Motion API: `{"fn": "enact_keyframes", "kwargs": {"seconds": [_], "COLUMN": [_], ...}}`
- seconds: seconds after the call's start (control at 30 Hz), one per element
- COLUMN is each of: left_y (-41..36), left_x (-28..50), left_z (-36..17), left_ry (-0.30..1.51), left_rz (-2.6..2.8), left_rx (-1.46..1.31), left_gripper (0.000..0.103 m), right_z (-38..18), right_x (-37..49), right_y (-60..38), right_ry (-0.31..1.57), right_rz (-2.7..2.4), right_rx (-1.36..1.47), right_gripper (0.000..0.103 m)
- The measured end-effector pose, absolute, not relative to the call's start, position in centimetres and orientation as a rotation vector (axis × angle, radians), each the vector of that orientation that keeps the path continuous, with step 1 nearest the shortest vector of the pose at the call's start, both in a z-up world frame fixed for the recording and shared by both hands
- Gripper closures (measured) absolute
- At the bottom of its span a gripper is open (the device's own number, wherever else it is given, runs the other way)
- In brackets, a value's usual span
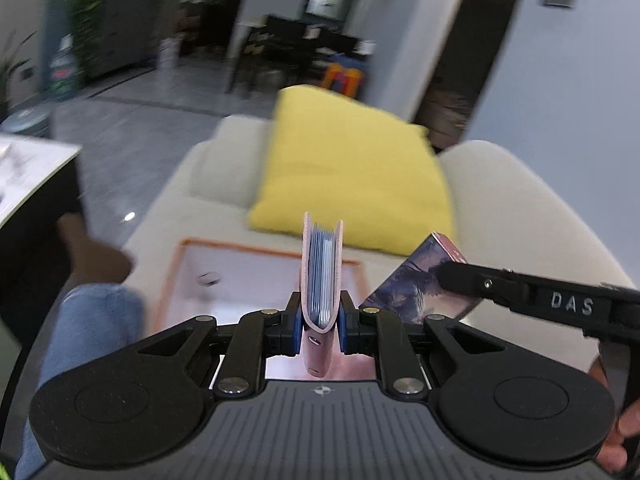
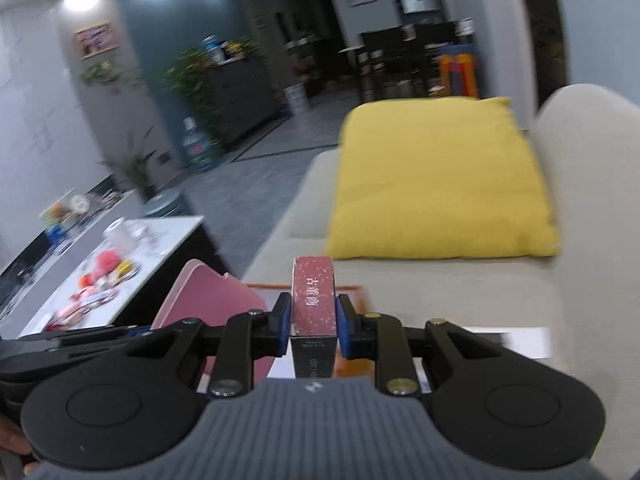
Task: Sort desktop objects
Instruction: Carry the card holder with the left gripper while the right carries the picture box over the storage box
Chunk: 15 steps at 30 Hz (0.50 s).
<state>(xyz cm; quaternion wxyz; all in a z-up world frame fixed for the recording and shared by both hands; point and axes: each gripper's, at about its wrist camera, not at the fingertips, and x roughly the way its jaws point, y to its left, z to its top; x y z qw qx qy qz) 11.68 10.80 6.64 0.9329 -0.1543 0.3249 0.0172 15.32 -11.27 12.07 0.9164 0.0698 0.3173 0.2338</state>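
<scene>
Carry step: left gripper (image 1: pixel 319 328) clamps the pink card wallet (image 1: pixel 322 280), right gripper (image 2: pixel 311 322) clamps the small box (image 2: pixel 313 296), both above the orange-rimmed tray (image 1: pixel 188 268) on the sofa (image 1: pixel 520 216); next, lower and release.

The card holder (image 1: pixel 322 276) has a pale pink cover and blue leaves. The box (image 2: pixel 313 296) is dusky red speckled white, its broad face purple-pink with palm shapes. Far behind, a plain yellow cushion (image 1: pixel 352 168) on a cream sofa (image 1: pixel 520 216); the near tray (image 1: pixel 176 276) is orange-rimmed.
</scene>
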Motion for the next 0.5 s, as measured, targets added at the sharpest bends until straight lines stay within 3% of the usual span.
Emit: {"fn": "enact_keyframes", "kwargs": {"seconds": [0.23, 0.5], "left_y": [14.2, 14.7], "left_x": [14.0, 15.9], "left_z": [0.9, -2.7], "left_ry": [0.787, 0.861], "left_rz": [0.086, 0.06], "left_rx": [-0.389, -0.454], "left_gripper": [0.085, 0.085], "right_z": [5.8, 1.4], "right_x": [19.1, 21.1], "right_y": [-4.5, -3.2], "right_ry": [0.755, 0.834], "right_rz": [0.459, 0.374], "right_rx": [0.029, -0.058], "right_gripper": [0.079, 0.079]}}
